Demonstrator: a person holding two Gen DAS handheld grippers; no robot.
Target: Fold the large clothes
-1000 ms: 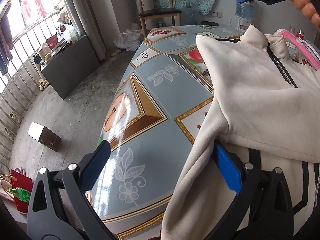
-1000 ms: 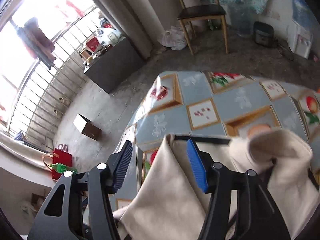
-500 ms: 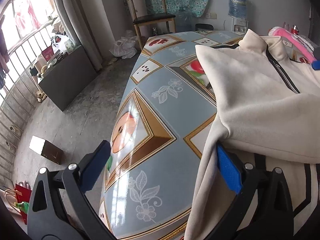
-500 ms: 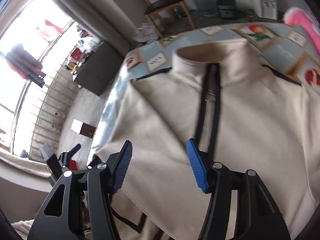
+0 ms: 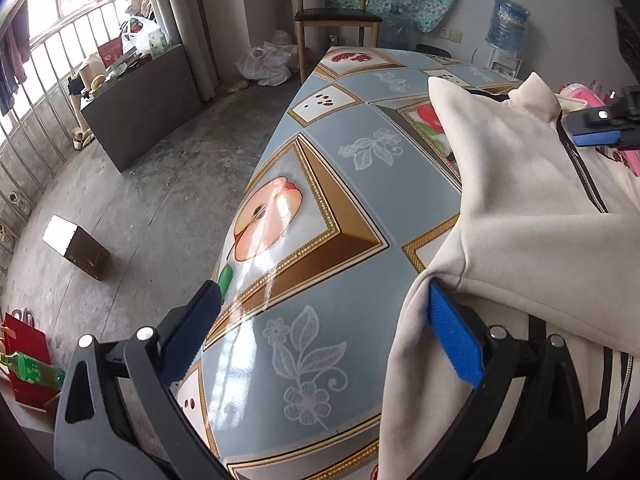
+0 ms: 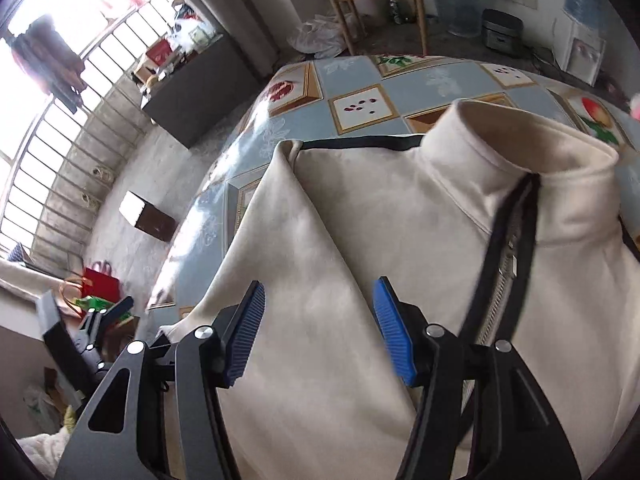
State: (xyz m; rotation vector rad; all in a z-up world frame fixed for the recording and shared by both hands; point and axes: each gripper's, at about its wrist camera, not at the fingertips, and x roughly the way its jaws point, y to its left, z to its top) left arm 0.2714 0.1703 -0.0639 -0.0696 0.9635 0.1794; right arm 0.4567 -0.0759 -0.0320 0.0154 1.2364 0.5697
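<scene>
Right gripper (image 6: 318,330) coming down over the jacket (image 6: 360,240)

A second ago it was hanging past the jacket's edge with cloth by its jaws; now it is hovering, jaws apart, above the smooth chest beside the zipper (image 6: 508,264). The left gripper (image 5: 324,320) is edging along the table (image 5: 320,184), and the right one is showing at its view's right edge.

Daylight pours in from the barred window (image 6: 48,92) at the upper left, blown out to white in the right wrist view; the room is bright, shadows soft; a streak of glare runs down the glossy tablecloth (image 5: 256,312) toward its near edge; fisheye bending curves the table's edges and darkens the picture corners; the right wrist view is slightly motion-blurred, the left wrist view sharper.
</scene>
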